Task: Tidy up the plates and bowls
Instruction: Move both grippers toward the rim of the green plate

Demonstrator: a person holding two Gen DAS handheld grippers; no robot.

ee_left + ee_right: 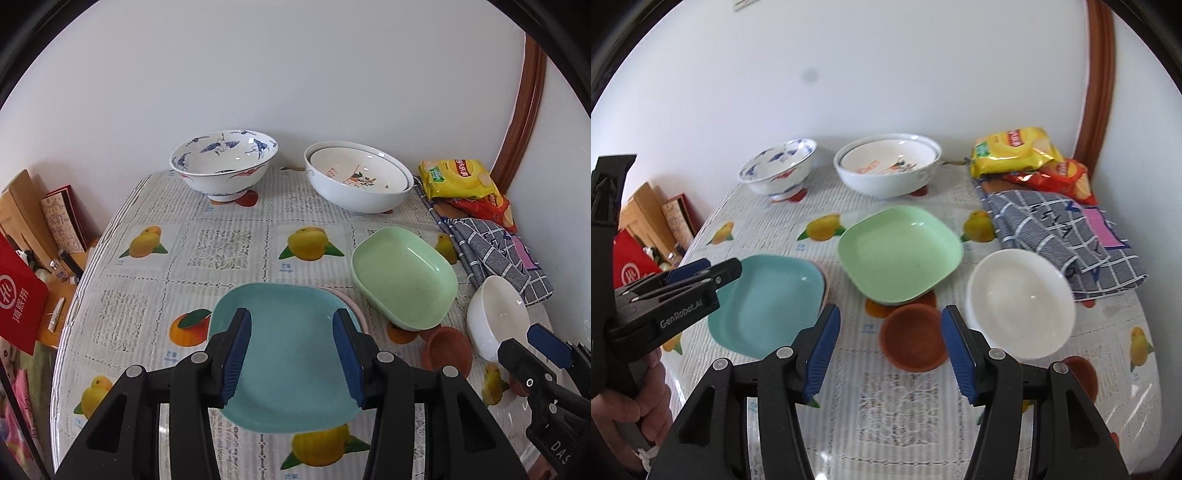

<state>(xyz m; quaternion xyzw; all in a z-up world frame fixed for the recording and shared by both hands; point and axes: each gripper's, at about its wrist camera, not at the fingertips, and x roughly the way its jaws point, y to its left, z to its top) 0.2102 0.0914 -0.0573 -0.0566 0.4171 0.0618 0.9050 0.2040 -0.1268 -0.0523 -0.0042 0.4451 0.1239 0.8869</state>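
Both the left gripper point(291, 354) and right gripper point(890, 350) hang released, holding nothing. The teal plate point(284, 354) lies beneath the left; the green dish point(899, 254), beside it, leans on the brown saucer point(914, 341). Nudging those 2 could tip it.

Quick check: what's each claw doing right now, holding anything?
Left claw: open, empty, above the teal plate.
Right claw: open, empty, above the brown saucer.

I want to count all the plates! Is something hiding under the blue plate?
Yes. A pink rim peeks out from under the blue plate on its right side, so another dish lies beneath it. Only that edge shows; the rest is covered, so its shape stays unknown.
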